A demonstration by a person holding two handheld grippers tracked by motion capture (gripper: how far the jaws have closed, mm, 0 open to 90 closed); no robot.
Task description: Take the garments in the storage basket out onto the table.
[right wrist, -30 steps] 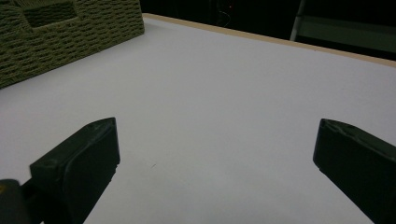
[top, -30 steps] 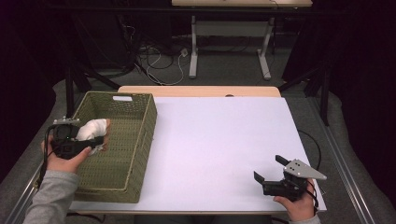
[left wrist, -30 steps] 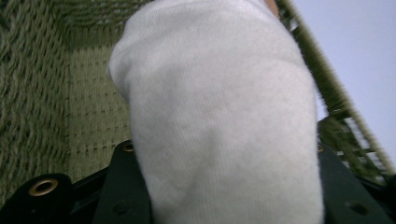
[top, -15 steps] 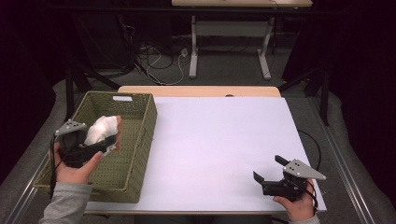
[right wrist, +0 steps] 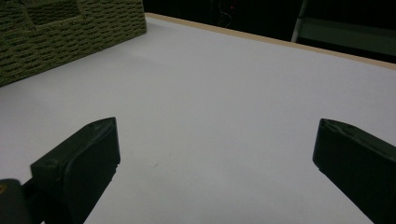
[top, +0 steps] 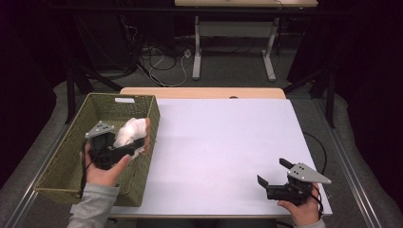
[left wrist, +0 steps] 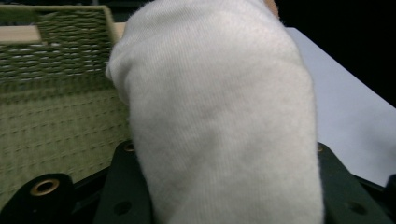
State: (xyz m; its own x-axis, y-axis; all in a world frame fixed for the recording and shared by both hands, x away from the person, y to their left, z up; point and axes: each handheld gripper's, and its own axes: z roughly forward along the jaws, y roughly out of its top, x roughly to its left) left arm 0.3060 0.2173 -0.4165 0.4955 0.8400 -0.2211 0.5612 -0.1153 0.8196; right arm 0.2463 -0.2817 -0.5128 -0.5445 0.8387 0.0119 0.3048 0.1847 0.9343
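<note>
Left gripper [top: 124,142] clamped on a white cloth bundle [top: 131,131], carried above the right-hand rim of the woven basket [top: 62,156], on the side facing the white table [top: 218,142]. In the left gripper view, cloth [left wrist: 219,116] bulging up between the jaws, basket weave [left wrist: 56,116] to one side, table [left wrist: 355,121] to the other. Judged partway along: cloth lifted out of the basket, not yet set down on the table. Right gripper [top: 273,173] low at the near right corner, jaws spread wide, nothing between them. Plenty of bare room across the middle of the table; basket wall close beneath the cloth, worth clearing before lowering. Near edge close to the right gripper, far wooden edge [top: 204,92] well away.
</note>
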